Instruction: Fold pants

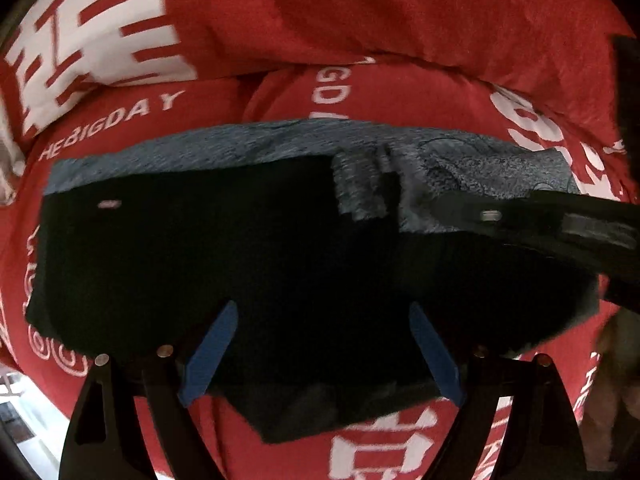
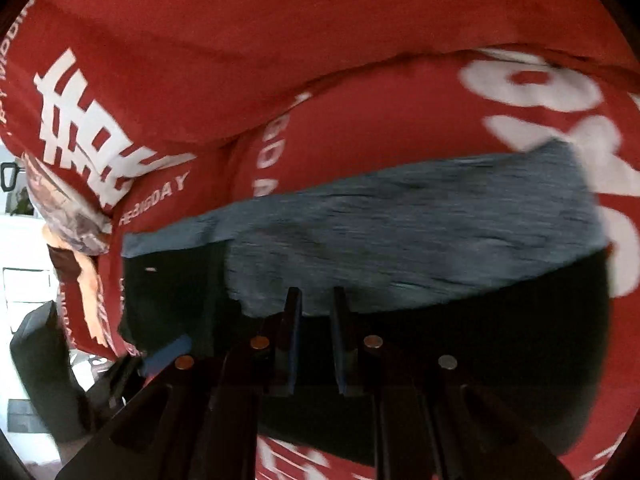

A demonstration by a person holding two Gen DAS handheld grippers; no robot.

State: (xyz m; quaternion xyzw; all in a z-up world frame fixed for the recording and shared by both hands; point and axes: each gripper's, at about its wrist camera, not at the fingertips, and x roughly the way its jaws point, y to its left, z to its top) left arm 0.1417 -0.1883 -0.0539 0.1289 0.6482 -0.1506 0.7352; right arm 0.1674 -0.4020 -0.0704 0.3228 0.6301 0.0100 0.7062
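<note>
The pants [image 1: 240, 264] are seen as a broad black slab laid across a red bed cover [image 1: 360, 20] printed with white lettering, filling the middle of the left view. A grey heathered band [image 1: 240, 148] runs along their far edge; in the right view this band [image 2: 400, 232] spreads wider and is blurred. The left tongs [image 1: 322, 354] are held wide apart over the near edge of the black cloth, nothing between the blue pads. The right tongs [image 2: 316, 340] are nearly together at the grey-black boundary, possibly pinching cloth, though that cannot be told. Red cover is left showing past every edge of the pants.
</note>
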